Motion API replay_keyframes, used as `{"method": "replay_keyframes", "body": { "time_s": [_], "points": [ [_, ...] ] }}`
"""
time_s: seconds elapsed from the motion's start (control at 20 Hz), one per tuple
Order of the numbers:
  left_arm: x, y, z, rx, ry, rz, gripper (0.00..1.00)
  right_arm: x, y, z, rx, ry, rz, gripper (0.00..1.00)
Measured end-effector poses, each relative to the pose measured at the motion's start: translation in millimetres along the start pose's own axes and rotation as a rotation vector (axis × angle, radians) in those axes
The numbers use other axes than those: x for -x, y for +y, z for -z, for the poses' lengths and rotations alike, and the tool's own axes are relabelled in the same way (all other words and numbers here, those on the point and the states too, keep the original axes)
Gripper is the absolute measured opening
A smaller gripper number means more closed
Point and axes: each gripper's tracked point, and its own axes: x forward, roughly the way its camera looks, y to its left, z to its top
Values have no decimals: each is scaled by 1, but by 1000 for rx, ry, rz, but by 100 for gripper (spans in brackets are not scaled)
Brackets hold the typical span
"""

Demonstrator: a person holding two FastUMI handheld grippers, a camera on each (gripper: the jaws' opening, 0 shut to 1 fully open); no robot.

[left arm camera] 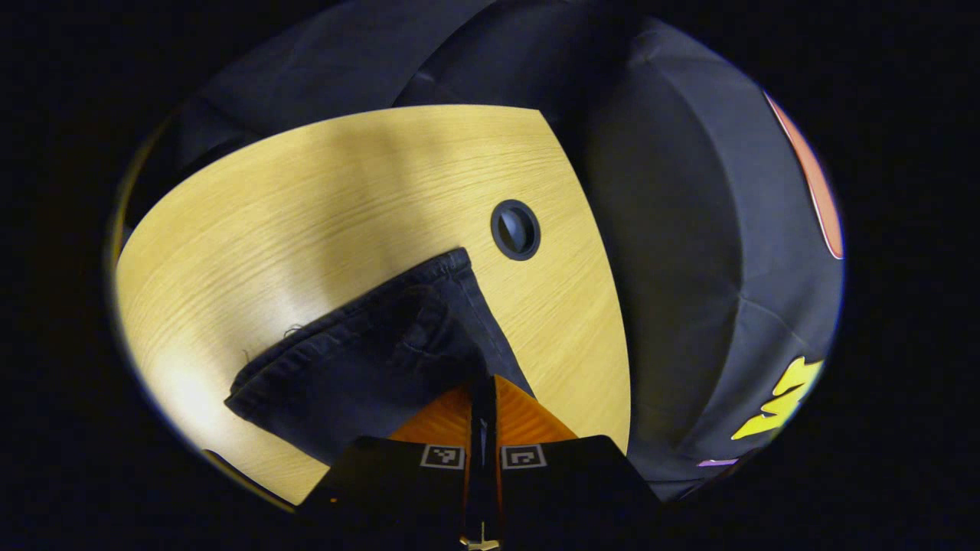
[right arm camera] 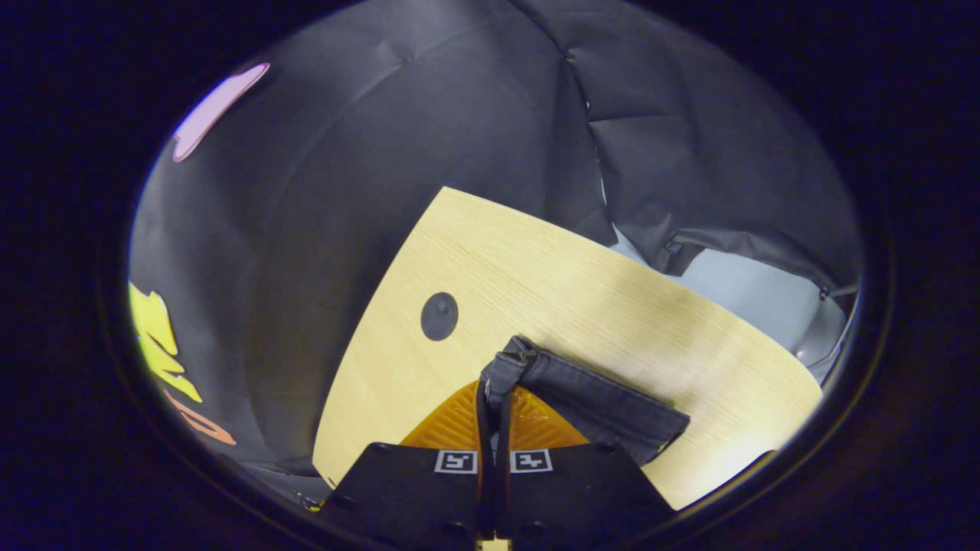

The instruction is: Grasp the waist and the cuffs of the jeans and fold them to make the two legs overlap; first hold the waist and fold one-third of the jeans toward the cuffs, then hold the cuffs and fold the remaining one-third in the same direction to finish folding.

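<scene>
Jeans lie dark on my wooden table, fanning toward 10 o'clock from my left gripper, clamped on their fabric, while my right gripper pinches a hem running toward 4 o'clock, a round grommet at 11.

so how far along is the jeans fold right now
Grasping looks done: the left tool is shut on a hemmed edge of the dark jeans, and the right tool pinches a bunched edge of them. In hand: both ends held just above the wooden table. Which fold this is can't be told. Left: laying the fabric down flat and letting go.
</scene>
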Motion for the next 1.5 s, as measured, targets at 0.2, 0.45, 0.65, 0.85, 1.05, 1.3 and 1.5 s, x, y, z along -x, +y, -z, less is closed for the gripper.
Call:
{"method": "replay_keyframes", "body": {
  "time_s": [0.2, 0.45, 0.65, 0.85, 1.05, 1.3, 1.5],
  "points": [
    [7, -9, 0, -5, -8, 16, 21, -2, 5, 0, 70, -19, -13, 14],
    [58, -48, 26, -91, -28, 16, 100, 22, 10, -3, 156, -99, -22, 84],
    [125, -92, 75, -394, -109, 37, 99, 82, 13, 6, 346, -186, -38, 94],
    [176, -100, 118, -683, -276, 106, 99, 167, 5, 32, 548, -320, -77, 92],
    [196, -82, 163, -840, -402, 121, 99, 228, -23, 72, 667, -404, -56, 98],
    [214, -52, 228, -960, -459, 107, 99, 240, -61, 99, 622, -415, -40, 98],
    [223, -56, 248, -991, -490, 91, 99, 212, -73, 97, 520, -407, -61, 98]
  ]
}}
